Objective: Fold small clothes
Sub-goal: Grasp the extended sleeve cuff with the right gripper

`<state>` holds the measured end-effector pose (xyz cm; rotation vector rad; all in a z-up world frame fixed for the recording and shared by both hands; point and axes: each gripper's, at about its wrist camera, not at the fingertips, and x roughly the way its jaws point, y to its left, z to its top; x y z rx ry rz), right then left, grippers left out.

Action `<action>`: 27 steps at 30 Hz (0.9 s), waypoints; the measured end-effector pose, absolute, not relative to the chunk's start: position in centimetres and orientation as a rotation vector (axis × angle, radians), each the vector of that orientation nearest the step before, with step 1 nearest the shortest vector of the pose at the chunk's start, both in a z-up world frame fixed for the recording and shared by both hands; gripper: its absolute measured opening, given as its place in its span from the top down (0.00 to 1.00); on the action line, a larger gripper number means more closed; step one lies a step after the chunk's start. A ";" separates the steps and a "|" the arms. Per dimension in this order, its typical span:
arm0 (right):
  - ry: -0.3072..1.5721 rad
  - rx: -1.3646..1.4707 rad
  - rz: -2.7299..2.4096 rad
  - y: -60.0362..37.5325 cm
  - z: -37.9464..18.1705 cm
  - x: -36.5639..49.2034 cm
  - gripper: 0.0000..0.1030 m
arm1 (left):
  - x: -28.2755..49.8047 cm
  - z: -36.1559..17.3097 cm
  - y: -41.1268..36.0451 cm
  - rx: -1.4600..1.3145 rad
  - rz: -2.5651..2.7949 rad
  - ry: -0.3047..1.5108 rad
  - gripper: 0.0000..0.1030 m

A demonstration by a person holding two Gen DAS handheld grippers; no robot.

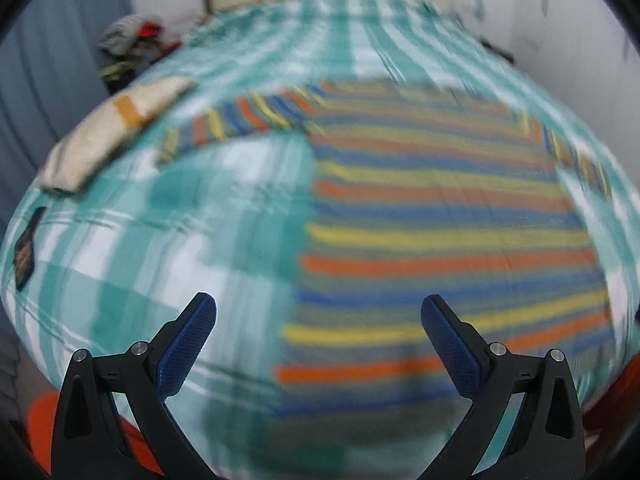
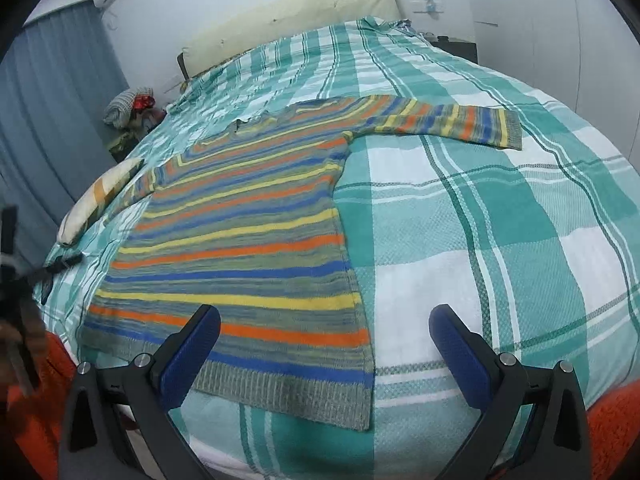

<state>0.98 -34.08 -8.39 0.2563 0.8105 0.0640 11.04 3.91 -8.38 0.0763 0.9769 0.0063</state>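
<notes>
A: What is nearest to the two grippers?

B: The left gripper [image 1: 318, 312] and the right gripper [image 2: 324, 322] both have their jaws spread wide, with nothing between the blue pads [image 2: 188, 356]. Just beyond them lies the striped sweater [image 2: 240, 240], flat on the bed [image 2: 500, 240] with its ribbed grey hem toward the cameras.

A: How does the sweater look?

B: It has horizontal bands of orange, yellow, blue and grey-green. The body is spread smooth, and both sleeves are stretched out sideways. The right sleeve [image 2: 452, 122] ends in a ribbed cuff. The left wrist view is blurred, so the knit shows there only as smeared stripes.

A: What is around it?

B: A teal and white checked bedspread covers the bed. A cream folded garment [image 1: 116, 132] with an orange band lies beside the left sleeve [image 1: 240, 116]. Farther off, a heap of clothes [image 2: 130, 108] sits by the grey curtain [image 2: 52, 120], and a pale headboard [image 2: 288, 16] stands against the wall. Nothing lies on the sweater.

A: And relative to the jaws?

B: The hem's left corner sits ahead of the left gripper's right finger. Its right corner falls between the right gripper's fingers, nearer the left one. Neither gripper touches the fabric.
</notes>
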 end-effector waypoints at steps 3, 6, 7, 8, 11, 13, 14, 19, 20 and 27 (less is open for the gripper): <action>0.813 0.240 0.068 -34.1 -8.5 0.3 0.00 | 10.4 -9.8 1.9 0.131 -0.002 0.997 0.01; 0.811 0.245 0.065 -34.4 -8.5 0.0 0.00 | 10.1 -10.1 0.4 0.203 -0.016 0.990 0.01; 0.813 0.254 0.061 -34.6 -8.6 -0.1 0.00 | 9.9 -10.1 0.0 0.213 -0.025 0.986 0.01; 0.815 0.259 0.059 -34.7 -8.7 -0.1 0.00 | 9.8 -10.1 -0.2 0.215 -0.035 0.985 0.01; 0.823 0.273 0.057 -34.9 -8.8 -0.1 0.00 | 9.8 -10.2 -0.6 0.207 -0.068 0.985 0.01; 0.826 0.267 0.060 -34.8 -8.9 0.0 0.00 | 9.8 -10.5 -1.0 0.215 -0.085 0.988 0.01; 0.830 0.260 0.063 -34.6 -9.0 0.1 0.00 | 9.6 -10.6 -1.3 0.219 -0.086 0.990 0.01; 0.864 0.246 0.080 -34.0 -9.8 0.5 0.00 | 9.8 -11.0 -1.3 0.206 -0.079 0.980 0.01; 0.870 0.251 0.083 -34.0 -9.9 0.6 0.00 | 9.9 -11.0 -1.1 0.198 -0.075 0.975 0.01; 0.858 0.400 0.075 -41.2 -6.7 5.9 0.01 | 10.1 -10.6 1.1 0.198 -0.043 0.866 0.01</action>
